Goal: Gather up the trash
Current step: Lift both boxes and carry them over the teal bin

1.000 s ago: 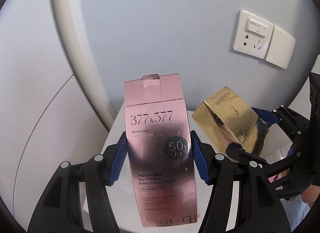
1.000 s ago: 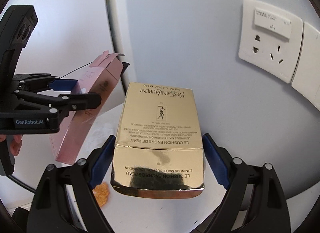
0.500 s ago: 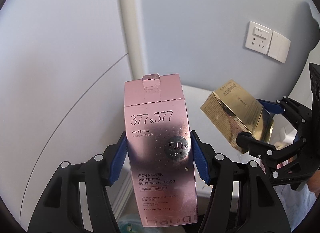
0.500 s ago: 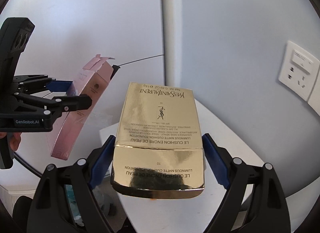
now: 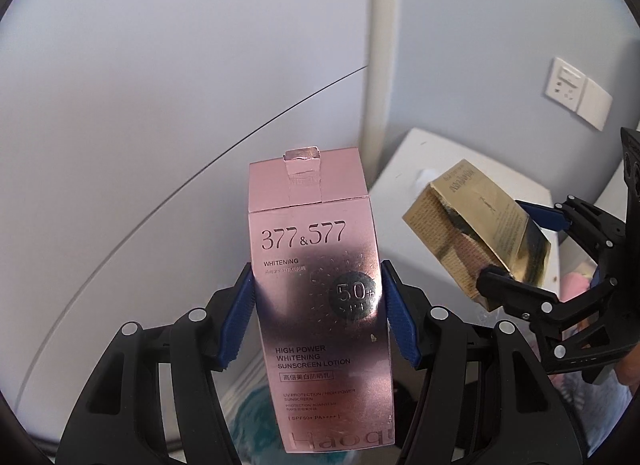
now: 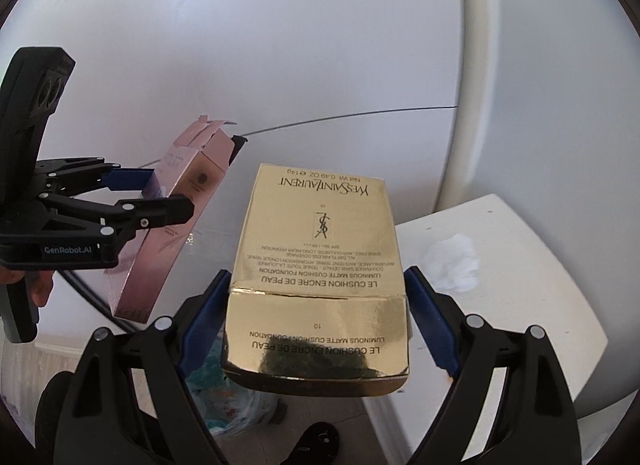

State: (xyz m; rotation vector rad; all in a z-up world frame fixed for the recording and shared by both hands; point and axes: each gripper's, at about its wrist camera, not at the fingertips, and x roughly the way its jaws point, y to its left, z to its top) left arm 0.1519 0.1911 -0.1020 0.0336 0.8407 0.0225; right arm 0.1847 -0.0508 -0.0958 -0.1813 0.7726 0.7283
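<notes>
The left gripper (image 5: 318, 311) was closed on the pink sunscreen carton (image 5: 320, 301), its blue pads (image 5: 240, 317) pressed flat against the carton's two long sides about halfway up. The carton stood nearly upright between the fingers, its torn top flap on the far end and its printed face toward the camera. In the right wrist view that same carton (image 6: 176, 221) leaned to the left, off in the air at the left of the scene, with the left gripper (image 6: 160, 193) clamped across it.

The right gripper (image 6: 316, 329) held the gold foundation box (image 6: 318, 277), spread wide with a blue pad (image 6: 204, 325) against each side of its near end. The box lay along the fingers, its lettering upside down to the camera. From the left wrist view the gold box (image 5: 476, 233) hung tilted at the right, well apart from the pink carton, with the right gripper (image 5: 516, 245) closed on it.

Beyond the gold box, at the right, stood a white table (image 6: 520, 305) with a crumpled white tissue (image 6: 454, 261) on it. Below both boxes, on the floor, sat a clear plastic bag (image 6: 228, 405) with something teal inside. A pale wall (image 5: 160, 65) filled the far side, with a socket plate (image 5: 576, 95) at the right.
</notes>
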